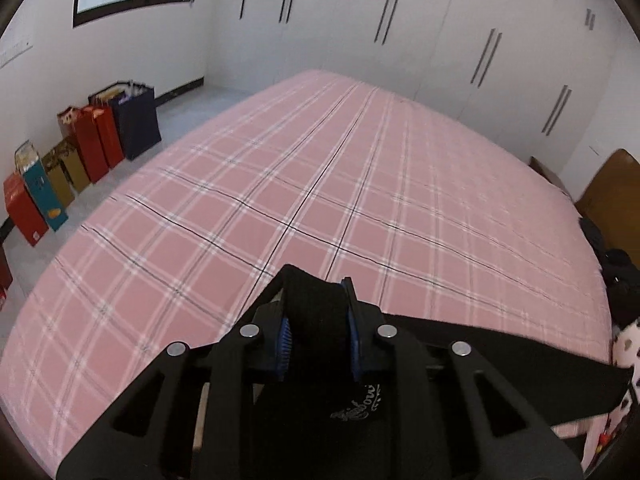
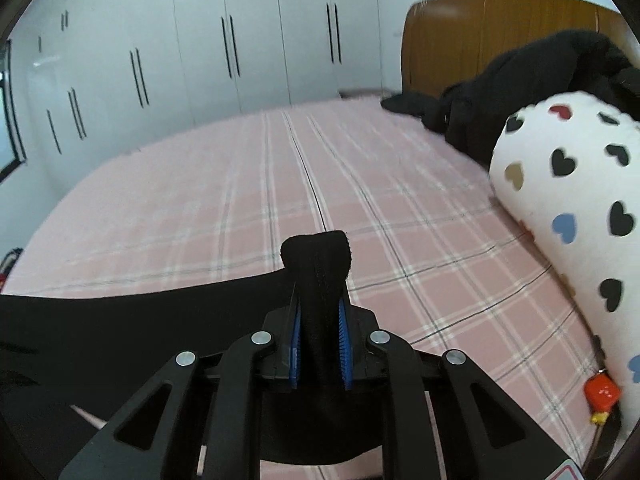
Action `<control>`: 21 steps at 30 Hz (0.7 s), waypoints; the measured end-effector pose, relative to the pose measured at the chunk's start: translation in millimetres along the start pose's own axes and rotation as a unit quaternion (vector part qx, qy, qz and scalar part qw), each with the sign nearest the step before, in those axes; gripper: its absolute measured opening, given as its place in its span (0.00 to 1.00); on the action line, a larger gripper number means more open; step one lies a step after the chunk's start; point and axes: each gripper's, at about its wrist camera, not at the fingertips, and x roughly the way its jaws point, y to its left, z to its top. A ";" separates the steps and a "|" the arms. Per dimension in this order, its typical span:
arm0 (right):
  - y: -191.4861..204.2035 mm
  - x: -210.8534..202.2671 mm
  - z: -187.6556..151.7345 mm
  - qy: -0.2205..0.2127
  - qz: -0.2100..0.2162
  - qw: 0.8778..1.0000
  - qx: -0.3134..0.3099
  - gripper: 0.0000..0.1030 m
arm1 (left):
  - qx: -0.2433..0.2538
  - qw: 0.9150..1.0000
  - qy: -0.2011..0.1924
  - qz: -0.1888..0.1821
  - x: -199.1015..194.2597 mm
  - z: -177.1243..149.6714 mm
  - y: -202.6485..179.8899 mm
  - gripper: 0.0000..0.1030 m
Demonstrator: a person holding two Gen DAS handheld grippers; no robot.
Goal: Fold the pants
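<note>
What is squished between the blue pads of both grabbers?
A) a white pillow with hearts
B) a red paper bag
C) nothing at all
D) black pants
D: the left hand-held gripper and the right hand-held gripper are each shut on a bunched fold of the black pants, which stretch between them above the pink plaid bed.

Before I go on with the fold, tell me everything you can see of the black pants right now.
The black pants look like soft, matte knit fabric, with a pale script logo near the left hand-held gripper. Each gripper is shut on a bunched fold of an edge, the right hand-held gripper pinching along a stitched seam. Between the two grips the cloth stretches in a taut band above the pink plaid bedsheet. The rest hangs below, out of view.
</note>
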 end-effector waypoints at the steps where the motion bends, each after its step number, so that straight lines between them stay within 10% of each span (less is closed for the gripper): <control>1: -1.2 -14.6 -1.4 -0.006 0.004 1.000 -0.004 0.13 | 0.008 1.000 -0.004 -0.003 -16.8 -4.7 1.2 0.21; 17: -28.6 -79.5 -132.8 0.080 -0.008 0.994 -0.069 0.14 | 0.022 0.996 0.078 0.027 -69.7 -156.6 74.0 0.23; 21: -42.7 -90.3 -164.2 0.090 -0.036 0.994 -0.047 0.28 | -0.045 0.993 0.103 0.025 -68.6 -201.8 103.8 0.46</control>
